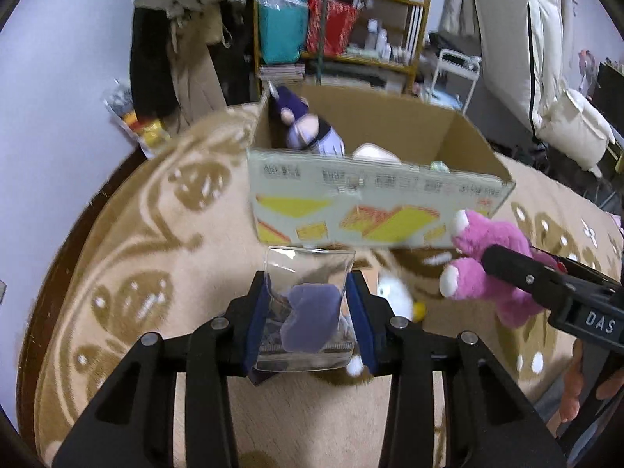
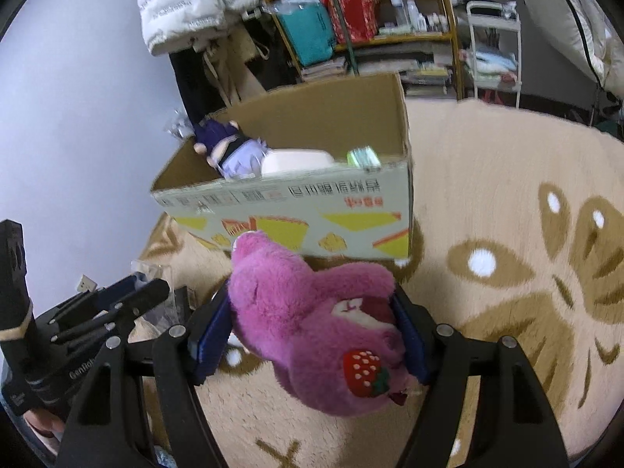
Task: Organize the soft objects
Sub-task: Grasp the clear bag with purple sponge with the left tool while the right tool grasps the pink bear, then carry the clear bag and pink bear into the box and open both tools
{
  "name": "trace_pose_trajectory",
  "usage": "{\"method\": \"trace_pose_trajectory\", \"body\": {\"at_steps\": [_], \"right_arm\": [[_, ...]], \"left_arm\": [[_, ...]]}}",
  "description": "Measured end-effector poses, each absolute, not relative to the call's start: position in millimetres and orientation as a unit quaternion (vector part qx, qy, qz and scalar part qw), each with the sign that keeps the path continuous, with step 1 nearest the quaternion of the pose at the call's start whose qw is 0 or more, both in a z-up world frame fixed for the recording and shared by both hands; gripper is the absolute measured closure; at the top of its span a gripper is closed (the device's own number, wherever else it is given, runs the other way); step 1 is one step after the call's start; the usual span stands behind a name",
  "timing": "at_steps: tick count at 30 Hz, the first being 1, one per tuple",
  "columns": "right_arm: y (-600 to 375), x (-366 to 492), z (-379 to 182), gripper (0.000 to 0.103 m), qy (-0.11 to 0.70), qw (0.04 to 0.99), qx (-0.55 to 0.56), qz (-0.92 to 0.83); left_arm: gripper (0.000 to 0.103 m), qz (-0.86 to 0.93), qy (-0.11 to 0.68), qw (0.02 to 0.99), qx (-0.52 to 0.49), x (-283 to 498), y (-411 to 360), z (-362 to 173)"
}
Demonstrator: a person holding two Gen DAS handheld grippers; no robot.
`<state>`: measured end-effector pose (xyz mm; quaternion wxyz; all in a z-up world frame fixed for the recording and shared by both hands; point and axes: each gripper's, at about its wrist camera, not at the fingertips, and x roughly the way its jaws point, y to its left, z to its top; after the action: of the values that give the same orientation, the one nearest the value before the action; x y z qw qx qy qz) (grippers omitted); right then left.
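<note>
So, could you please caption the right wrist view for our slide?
Right hand-held gripper clamps a pink plush bear before the open cardboard box.

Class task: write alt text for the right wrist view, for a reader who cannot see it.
The right claw is shut on a pink plush bear with a strawberry patch, held above a beige patterned rug. Just ahead stands an open cardboard box already holding a purple doll. The left claw shows at the lower left.

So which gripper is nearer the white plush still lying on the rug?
Left. The left gripper, shut on a clear pouch, hangs just beside the white plush. The right gripper, clamping the pink bear, is farther to the right.
</note>
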<state>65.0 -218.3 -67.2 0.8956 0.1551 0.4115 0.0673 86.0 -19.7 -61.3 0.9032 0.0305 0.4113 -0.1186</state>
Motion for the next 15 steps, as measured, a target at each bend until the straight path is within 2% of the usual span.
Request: {"method": "trace_pose_trajectory", "body": {"at_steps": [15], "right_arm": [[-216, 68, -14, 0.025, 0.301, 0.939, 0.147, 0.079]], "left_arm": [[0.064, -0.123, 0.275, 0.953, 0.032, 93, -28, -9]]}}
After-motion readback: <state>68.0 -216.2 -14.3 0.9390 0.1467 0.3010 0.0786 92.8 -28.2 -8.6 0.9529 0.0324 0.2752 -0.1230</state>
